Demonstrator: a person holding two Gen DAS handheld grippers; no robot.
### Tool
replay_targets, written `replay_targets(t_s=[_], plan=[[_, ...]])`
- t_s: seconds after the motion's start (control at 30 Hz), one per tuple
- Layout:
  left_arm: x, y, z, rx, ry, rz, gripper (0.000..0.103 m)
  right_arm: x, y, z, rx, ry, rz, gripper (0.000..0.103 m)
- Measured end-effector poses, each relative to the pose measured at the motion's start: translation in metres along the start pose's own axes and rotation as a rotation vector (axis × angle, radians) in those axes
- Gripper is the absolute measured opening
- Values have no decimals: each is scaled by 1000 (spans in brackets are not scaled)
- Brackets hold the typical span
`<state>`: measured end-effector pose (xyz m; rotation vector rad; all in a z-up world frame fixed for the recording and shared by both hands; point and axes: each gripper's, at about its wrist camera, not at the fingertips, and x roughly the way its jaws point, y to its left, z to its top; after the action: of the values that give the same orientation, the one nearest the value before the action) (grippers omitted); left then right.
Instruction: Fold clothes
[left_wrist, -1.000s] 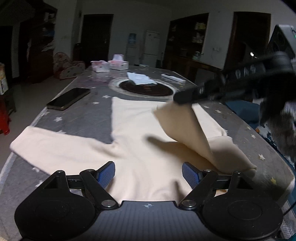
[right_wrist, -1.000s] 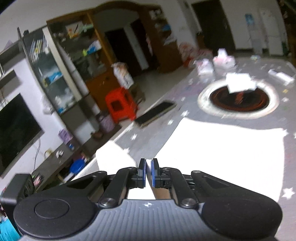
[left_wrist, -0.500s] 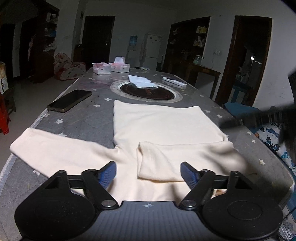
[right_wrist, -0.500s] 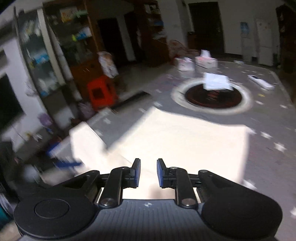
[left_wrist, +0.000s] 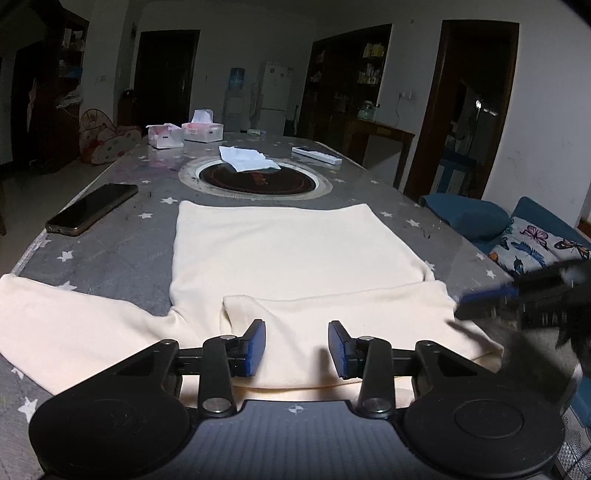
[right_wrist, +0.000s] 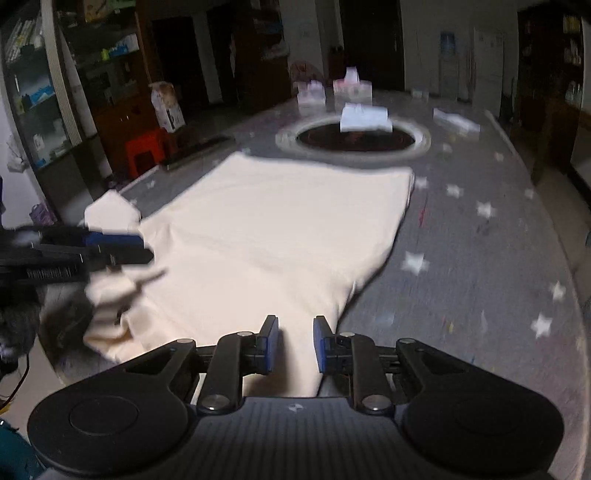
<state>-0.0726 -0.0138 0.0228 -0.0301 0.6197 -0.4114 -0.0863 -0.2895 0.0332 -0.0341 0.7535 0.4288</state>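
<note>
A cream long-sleeved shirt (left_wrist: 288, 247) lies flat on the grey star-patterned table (left_wrist: 122, 240). One sleeve (left_wrist: 351, 310) is folded across its near part; the other sleeve (left_wrist: 66, 317) stretches out to the left. My left gripper (left_wrist: 297, 347) hovers over the folded sleeve, jaws closing, with cloth below them but not pinched. The right gripper (left_wrist: 480, 299) shows blurred at the right edge. In the right wrist view my right gripper (right_wrist: 295, 343) stands narrowly open over the shirt's (right_wrist: 280, 229) near corner, and the left gripper (right_wrist: 118, 247) reaches in from the left.
A dark phone (left_wrist: 92, 208) lies left of the shirt. Behind it are a round inset hob (left_wrist: 255, 181) with a white tissue (left_wrist: 247, 158), two tissue boxes (left_wrist: 203, 129) and a remote (left_wrist: 316, 155). A blue sofa with a butterfly cushion (left_wrist: 532, 243) stands to the right.
The right gripper let go of the sleeve, which now lies folded across the shirt, then drew back to the right and lower. The left jaws have narrowed.
</note>
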Motion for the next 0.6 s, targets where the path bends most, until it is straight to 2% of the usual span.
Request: replay_targets(t_s=[0.13,0.3,0.57,0.6], plan=[[1,2,-3,-12,15,30,35,13,-1,16,-4,-40,15,20],[-5,12,-7,-33,24,91,30,39,-5,14,-1,-5,9,20],[-6,22,-7,-62,50,149,27,41,-2,14,-14,-5,6,25],[-5,22,-7,-60,52,154,21,41,-1,14,-20,-5,4,27]])
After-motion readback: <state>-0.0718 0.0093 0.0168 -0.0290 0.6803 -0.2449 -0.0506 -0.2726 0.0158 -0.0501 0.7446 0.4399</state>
